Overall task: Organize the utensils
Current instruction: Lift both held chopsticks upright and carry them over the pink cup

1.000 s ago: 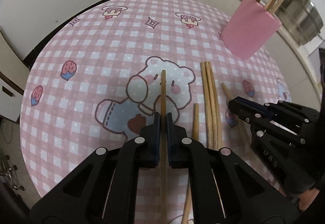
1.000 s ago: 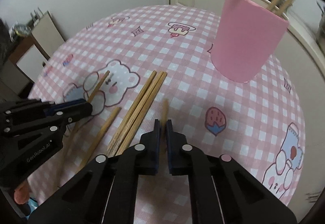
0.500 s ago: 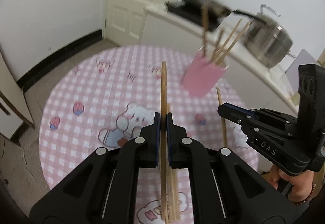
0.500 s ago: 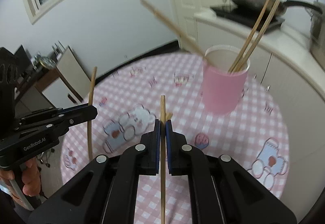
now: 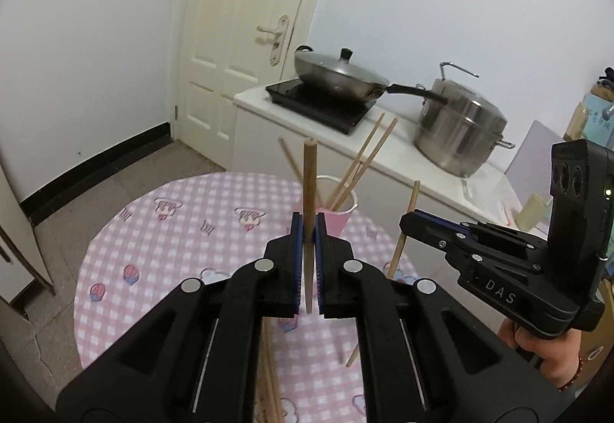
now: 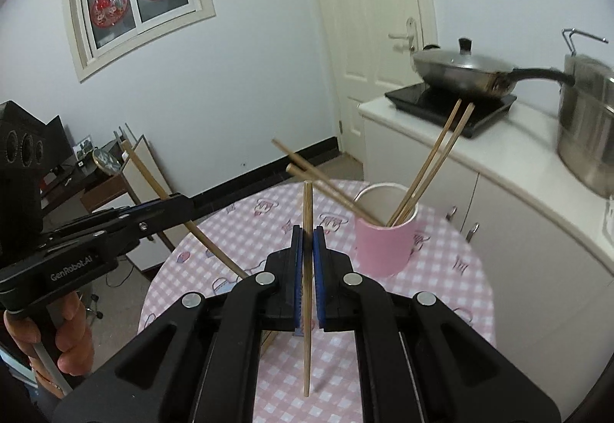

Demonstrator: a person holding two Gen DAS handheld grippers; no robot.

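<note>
My left gripper (image 5: 307,231) is shut on a wooden chopstick (image 5: 309,177) held upright, high above the table. My right gripper (image 6: 307,235) is shut on another chopstick (image 6: 307,346), also upright. The right gripper shows in the left wrist view (image 5: 406,221) with its chopstick (image 5: 406,227); the left gripper shows in the right wrist view (image 6: 180,202) with its chopstick (image 6: 153,181). A pink cup (image 6: 383,242) stands on the table ahead and holds several chopsticks (image 6: 433,162). More chopsticks (image 5: 268,377) lie on the table below the left gripper.
The round table has a pink checked cloth (image 5: 172,231). A white counter (image 5: 383,146) behind it carries an induction hob with a lidded wok (image 5: 337,77) and a steel pot (image 5: 456,131). A door (image 5: 238,39) is at the back.
Both grippers have lifted their chopsticks off the table and risen well above it, tilting up so the cup, counter and door come into view.
</note>
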